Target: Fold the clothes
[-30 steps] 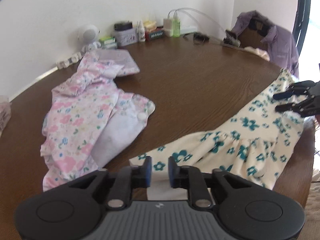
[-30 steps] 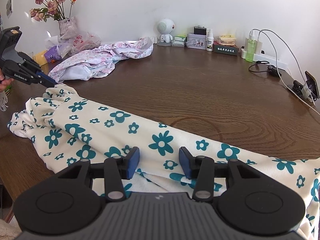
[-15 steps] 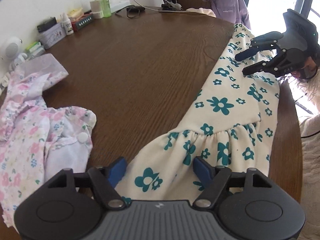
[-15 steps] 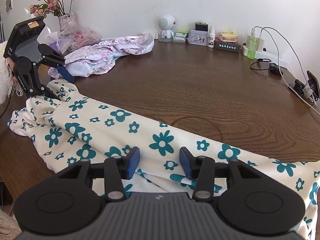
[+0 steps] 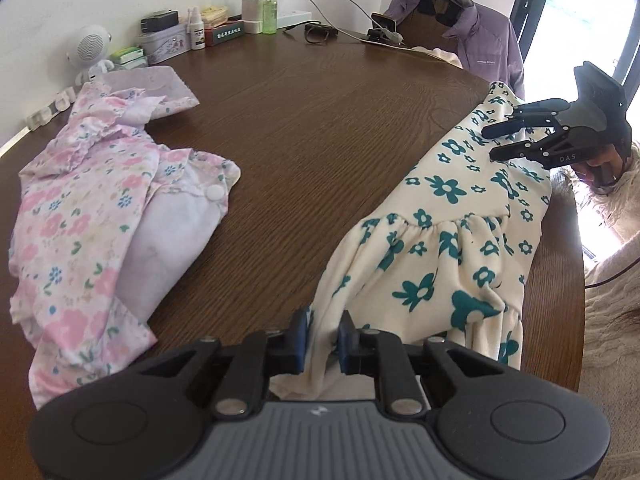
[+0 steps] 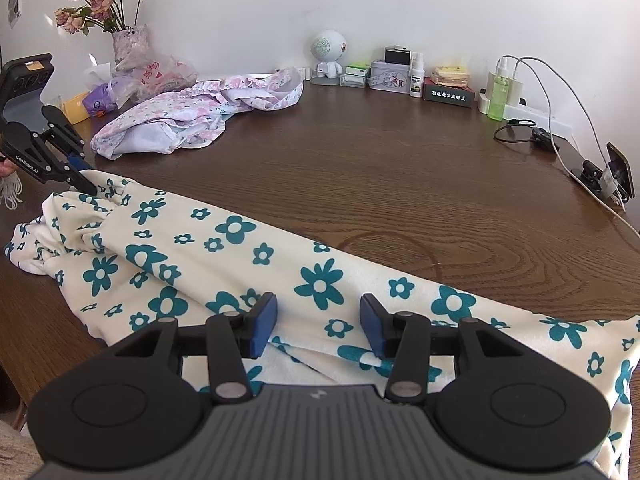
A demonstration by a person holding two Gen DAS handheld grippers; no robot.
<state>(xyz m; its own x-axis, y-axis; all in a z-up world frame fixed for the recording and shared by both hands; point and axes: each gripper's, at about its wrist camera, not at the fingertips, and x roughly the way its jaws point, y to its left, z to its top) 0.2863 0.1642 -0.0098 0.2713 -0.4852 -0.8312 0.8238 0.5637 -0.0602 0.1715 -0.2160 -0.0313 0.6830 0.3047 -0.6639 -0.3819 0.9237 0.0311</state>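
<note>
A cream garment with teal flowers (image 5: 448,240) lies along the near edge of the brown table (image 5: 320,120). My left gripper (image 5: 324,340) is at the garment's ruffled end. Its jaws are closing, and a fold of the cream cloth fills the gap between the blue pads. In the right wrist view the left gripper (image 6: 86,172) sits at the garment's far left corner. My right gripper (image 6: 318,324) hovers open over the other end of the garment (image 6: 320,280), with cloth below the pads, not between them. It also shows as the right gripper (image 5: 490,144) in the left wrist view.
A crumpled pink floral garment (image 5: 100,208) lies on the table's left side. Along the wall stand a white round speaker (image 6: 328,52), small boxes and bottles (image 6: 496,96) and a power strip with cables (image 6: 560,120). A vase of dried roses (image 6: 128,40) and a purple jacket (image 5: 480,48) edge the table.
My left gripper opened wide over the cream garment's ruffled end, then dropped and closed onto a fold of it. The right gripper has not moved.
</note>
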